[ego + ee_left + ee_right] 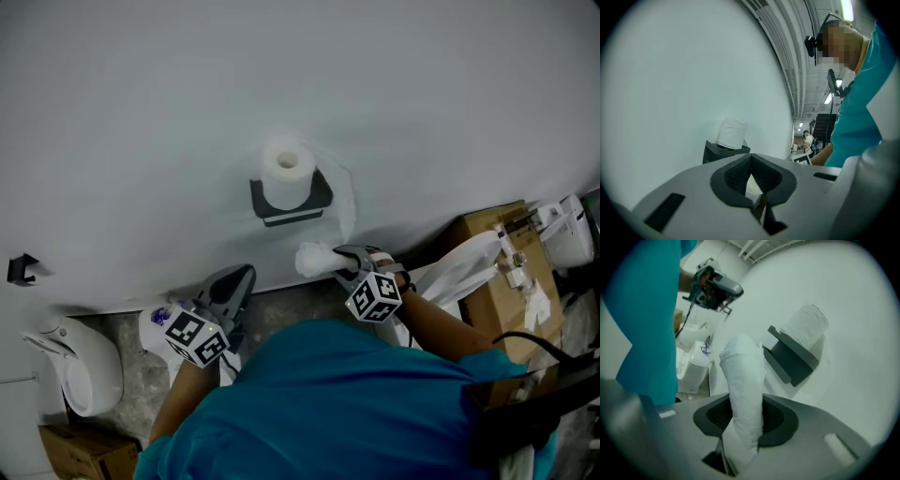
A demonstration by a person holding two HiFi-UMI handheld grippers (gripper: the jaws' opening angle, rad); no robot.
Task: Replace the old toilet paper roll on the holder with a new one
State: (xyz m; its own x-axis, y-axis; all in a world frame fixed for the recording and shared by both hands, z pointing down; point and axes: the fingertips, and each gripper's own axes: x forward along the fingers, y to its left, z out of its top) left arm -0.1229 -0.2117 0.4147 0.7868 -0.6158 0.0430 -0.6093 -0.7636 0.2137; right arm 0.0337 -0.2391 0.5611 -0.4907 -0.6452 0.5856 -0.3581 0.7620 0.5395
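Observation:
A black wall holder (292, 202) carries an upright white toilet roll (285, 171); both also show in the left gripper view as roll (732, 133) and holder (723, 152), and in the right gripper view as roll (805, 326) and holder (790, 357). My right gripper (345, 261) sits just below and right of the holder, shut on a squashed white roll (314, 259) that sticks out past its jaws (743, 380). My left gripper (239, 279) hangs lower left of the holder, pointing at the wall, jaws shut (751, 180) with nothing clearly gripped.
A white toilet (80, 366) stands at the lower left, with a cardboard box (75, 450) beside it. A white pack with blue print (157, 317) lies by the left gripper. At the right are a cardboard box (502, 272) and a white plastic bag (459, 267).

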